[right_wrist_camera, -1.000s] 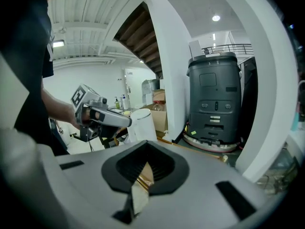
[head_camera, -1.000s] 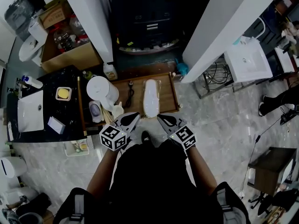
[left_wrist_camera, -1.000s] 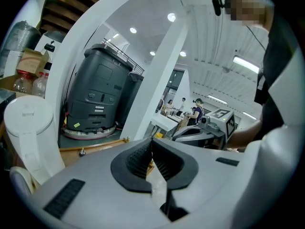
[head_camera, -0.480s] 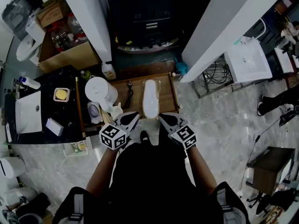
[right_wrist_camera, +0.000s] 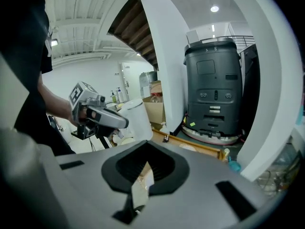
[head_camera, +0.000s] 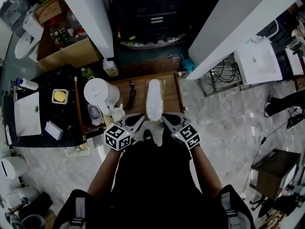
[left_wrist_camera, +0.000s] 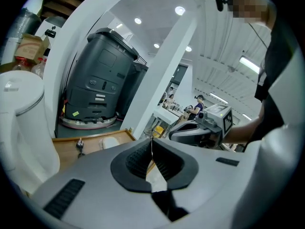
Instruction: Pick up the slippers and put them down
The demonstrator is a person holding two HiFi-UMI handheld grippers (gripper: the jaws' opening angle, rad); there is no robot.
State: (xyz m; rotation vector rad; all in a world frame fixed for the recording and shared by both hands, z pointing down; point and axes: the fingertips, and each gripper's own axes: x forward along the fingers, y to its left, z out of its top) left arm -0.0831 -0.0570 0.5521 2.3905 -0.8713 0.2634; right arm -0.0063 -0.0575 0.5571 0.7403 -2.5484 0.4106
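- Dark grey machine (head_camera: 153, 18): upper centre, between two white pillars.
- Wooden table (head_camera: 170, 97), possibly a rimmed tray: frame centre.
- White lidded container (head_camera: 101, 92): at the table's left edge.
- White slipper (head_camera: 153, 99): lies lengthwise on the table, right of centre; only one shows.
- Left claw (head_camera: 138, 120): jaws together, nothing between them, below the table's near edge.
- Right claw (head_camera: 166, 118): jaws together, empty, just beside the slipper's near end.
- Black plug and cord (head_camera: 131, 94): left of the slipper.
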